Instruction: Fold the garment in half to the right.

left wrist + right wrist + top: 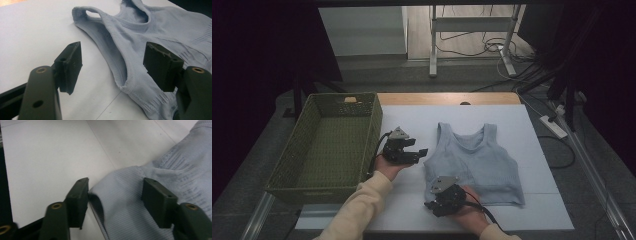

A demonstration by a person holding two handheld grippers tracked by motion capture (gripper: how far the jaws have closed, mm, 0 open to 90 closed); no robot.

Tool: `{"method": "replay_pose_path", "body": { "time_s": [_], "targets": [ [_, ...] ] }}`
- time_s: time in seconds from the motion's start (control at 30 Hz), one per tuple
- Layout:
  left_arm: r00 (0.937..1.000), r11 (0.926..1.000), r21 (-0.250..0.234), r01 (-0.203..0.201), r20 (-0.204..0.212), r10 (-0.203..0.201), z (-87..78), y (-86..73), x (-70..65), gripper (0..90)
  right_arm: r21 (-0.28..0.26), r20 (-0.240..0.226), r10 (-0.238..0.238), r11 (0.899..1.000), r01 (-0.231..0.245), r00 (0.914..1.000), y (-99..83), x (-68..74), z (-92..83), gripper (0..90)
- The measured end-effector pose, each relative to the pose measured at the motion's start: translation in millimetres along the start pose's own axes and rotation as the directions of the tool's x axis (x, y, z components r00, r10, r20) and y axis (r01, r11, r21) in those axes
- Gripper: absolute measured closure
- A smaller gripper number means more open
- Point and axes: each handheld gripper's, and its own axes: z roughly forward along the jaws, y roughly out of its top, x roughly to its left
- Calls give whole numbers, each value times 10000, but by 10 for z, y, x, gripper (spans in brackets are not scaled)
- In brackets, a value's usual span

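I have a pale blue knitted tank top (474, 162) lying flat and face up on the white worktop (542, 210), straps toward the far edge and hem toward me, just right of the green woven basket (277, 172). I judge it light, soft and limp: it will sag and fold from wherever I lift it, and the ribbed knit should give the pads good bite without slipping. Nothing about it looks fragile, though a pinch on one layer alone could stretch it.

My right gripper (113, 200) sits at the near left corner of the hem, jaws spread with a raised fold of the fabric between them. One jaw looks to be against the fold's edge, but the pads are not pressing it, so I do not count it as gripped.

My left gripper (112, 67) hovers just left of the garment, jaws spread and holding nothing, aimed at the side seam below the armhole (123, 83).

I would take hold at the doubled edges, hem corner and armhole seam, where the cloth is thickest and both layers come up together.
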Motion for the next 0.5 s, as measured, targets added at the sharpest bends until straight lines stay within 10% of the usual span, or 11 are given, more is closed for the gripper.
{"method": "replay_pose_path", "body": {
  "time_s": [0.23,0.5],
  "targets": [
    [10000,10000,30,-4,-29,4,8,-2,3,311,-63,601,-279,9996,283,9978,-23,-39,-49,759],
    [10000,10000,15,18,-24,-18,10,-2,10,311,-792,-17,248,9965,-248,9997,-25,-76,-153,807]
  ]
}}
